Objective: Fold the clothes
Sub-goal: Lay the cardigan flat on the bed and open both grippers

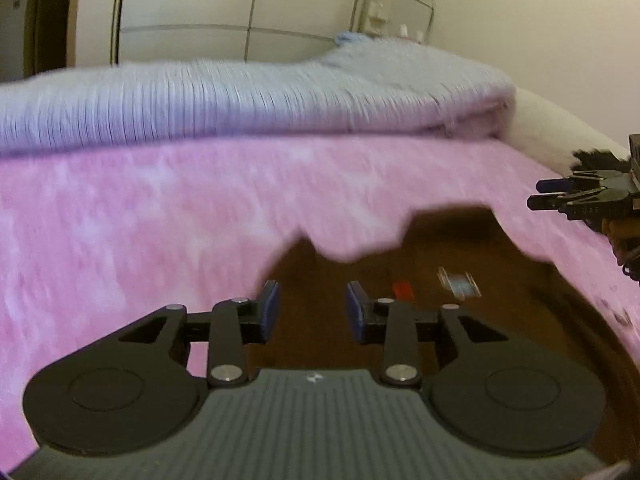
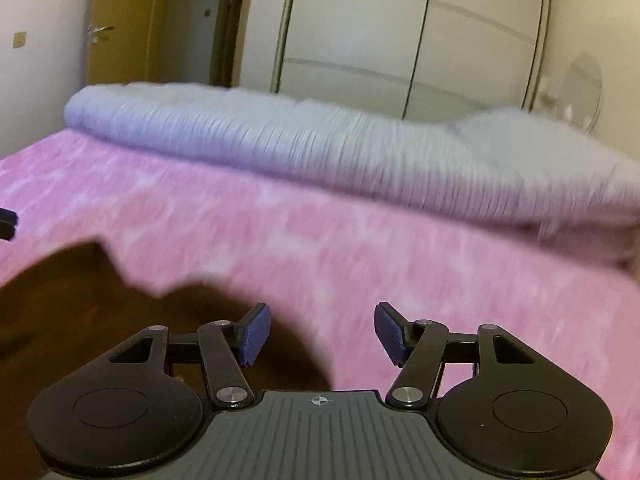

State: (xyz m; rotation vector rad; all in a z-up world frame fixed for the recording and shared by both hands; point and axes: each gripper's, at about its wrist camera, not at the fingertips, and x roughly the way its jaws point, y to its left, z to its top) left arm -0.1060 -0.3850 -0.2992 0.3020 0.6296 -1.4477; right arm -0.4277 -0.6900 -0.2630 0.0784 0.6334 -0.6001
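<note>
A folded lavender ribbed garment (image 1: 240, 104) lies across the far side of a pink fuzzy blanket (image 1: 140, 220). It also shows in the right wrist view (image 2: 320, 148) on the same blanket (image 2: 440, 272). My left gripper (image 1: 312, 312) is open and empty, over the blanket's near edge and the dark floor. My right gripper (image 2: 322, 334) is open and empty, low over the blanket's edge. The right gripper also shows at the right edge of the left wrist view (image 1: 540, 194). Both views are motion-blurred.
Dark brown floor (image 1: 440, 248) shows below the blanket's ragged edge, with small red and striped items (image 1: 458, 282) on it. White wardrobe doors (image 2: 400, 40) stand behind, a wooden door (image 2: 120, 24) at the left, and a round mirror (image 1: 414, 2) on the wall.
</note>
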